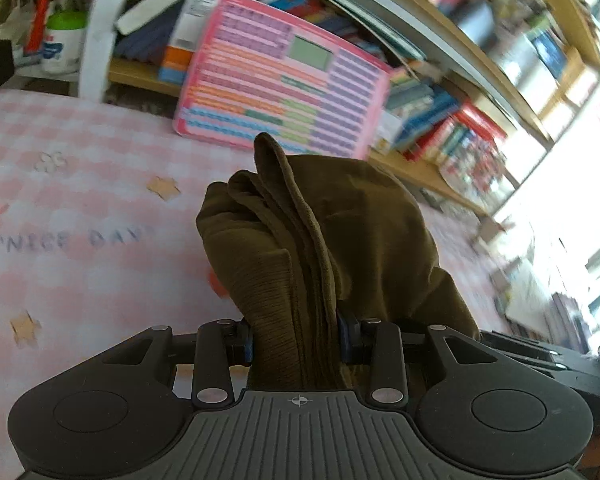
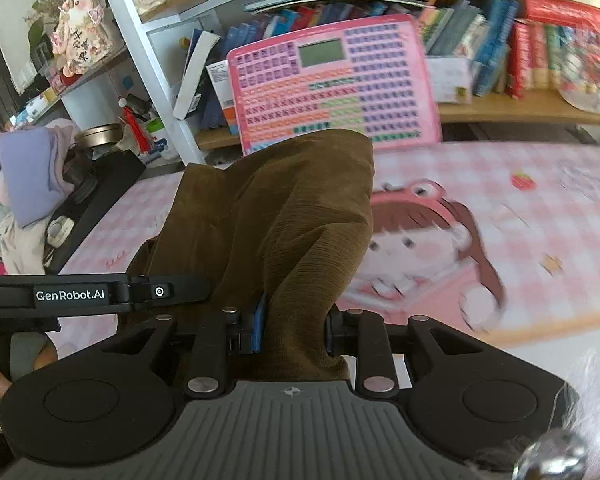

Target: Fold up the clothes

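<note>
Holding one olive-brown corduroy garment (image 1: 320,240) aloft, both grippers were clamped on bunched cloth.

The left gripper (image 1: 296,340) and right gripper (image 2: 294,332) each pinched a thick wad between narrowed jaws; the fabric rose toward twelve o'clock from each, above the pink checked mat (image 2: 520,240), neither gripper clearly nearer.

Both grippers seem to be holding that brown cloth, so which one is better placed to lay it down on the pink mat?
Probably neither alone. The left gripper and the right gripper both clamp the brown garment above the pink mat, so lowering together looks best.
</note>
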